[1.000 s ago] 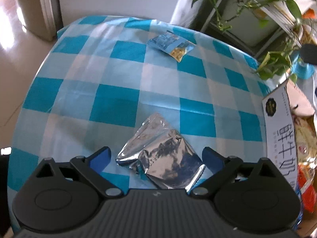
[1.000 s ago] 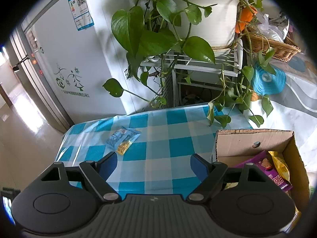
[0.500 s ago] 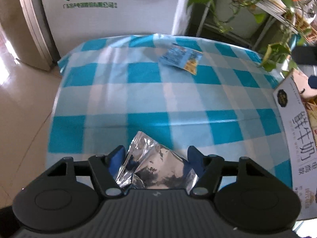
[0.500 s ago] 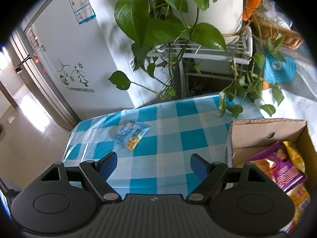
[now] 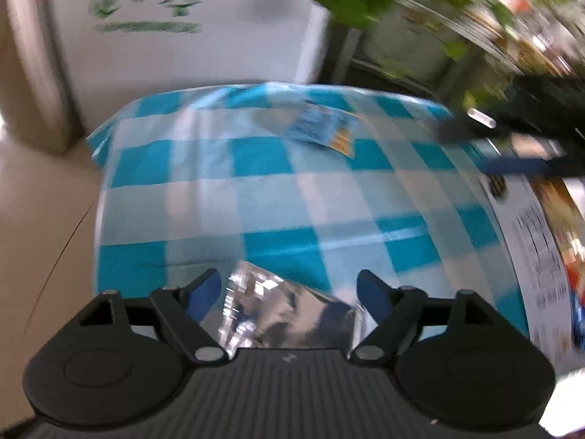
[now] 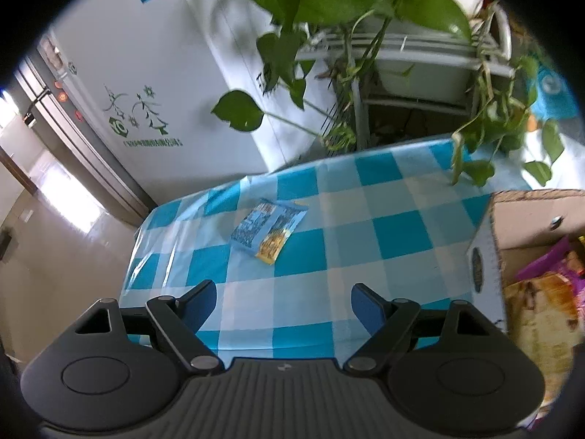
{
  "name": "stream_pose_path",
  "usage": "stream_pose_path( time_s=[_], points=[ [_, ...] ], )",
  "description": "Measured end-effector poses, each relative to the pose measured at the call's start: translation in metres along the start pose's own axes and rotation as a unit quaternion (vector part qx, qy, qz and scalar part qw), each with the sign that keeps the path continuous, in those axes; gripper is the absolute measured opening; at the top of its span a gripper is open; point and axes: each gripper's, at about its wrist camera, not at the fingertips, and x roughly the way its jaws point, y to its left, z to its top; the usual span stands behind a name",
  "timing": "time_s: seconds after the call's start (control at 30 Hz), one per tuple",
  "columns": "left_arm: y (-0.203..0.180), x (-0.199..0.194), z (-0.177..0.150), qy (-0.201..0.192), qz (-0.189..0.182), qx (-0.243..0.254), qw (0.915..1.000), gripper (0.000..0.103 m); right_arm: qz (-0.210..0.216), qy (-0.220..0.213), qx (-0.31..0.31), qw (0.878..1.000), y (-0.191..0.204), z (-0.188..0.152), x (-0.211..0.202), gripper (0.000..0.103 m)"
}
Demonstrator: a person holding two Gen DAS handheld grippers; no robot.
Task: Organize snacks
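A crinkled silver snack packet [image 5: 289, 311] lies between the jaws of my left gripper [image 5: 289, 289], low over the blue checked tablecloth [image 5: 226, 197]. Those jaws are opening, with small gaps between the pads and the packet. A blue and yellow snack packet [image 5: 321, 131] lies flat near the table's far edge, also seen as the blue packet [image 6: 268, 230] ahead of my right gripper [image 6: 281, 300]. That gripper is open with nothing between its fingers and hovers over the tablecloth [image 6: 351, 241]. The left wrist view is blurred.
An open cardboard box [image 6: 526, 216] with several snack bags stands at the table's right side; its white printed wall [image 5: 530, 256] is close to my left gripper. A plant stand with trailing leaves [image 6: 471, 168] overhangs the far right corner. A white appliance [image 6: 153, 84] stands behind the table.
The left jaws closed in on the silver packet, then widened again while the hand drew back. The right gripper sank toward the table, and the blue packet looks nearer.
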Motion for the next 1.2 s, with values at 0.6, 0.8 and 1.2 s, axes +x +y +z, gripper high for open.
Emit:
stream_pose_path(
  time_s=[0.6,0.8,1.2],
  points=[
    [-0.004,0.021,-0.015,0.012,0.027,0.073,0.9969,0.102,-0.009,0.017,0.002,1.000,0.015,0.023,0.083,0.087],
    [-0.007,0.024,-0.018,0.008,0.035,0.086,0.9957,0.102,-0.024,0.016,-0.011,1.000,0.029,0.032,0.106,0.093],
    [-0.008,0.022,-0.024,-0.005,0.041,0.078,0.9961,0.103,-0.056,0.007,-0.031,0.998,0.040,0.034,0.147,0.090]
  ],
)
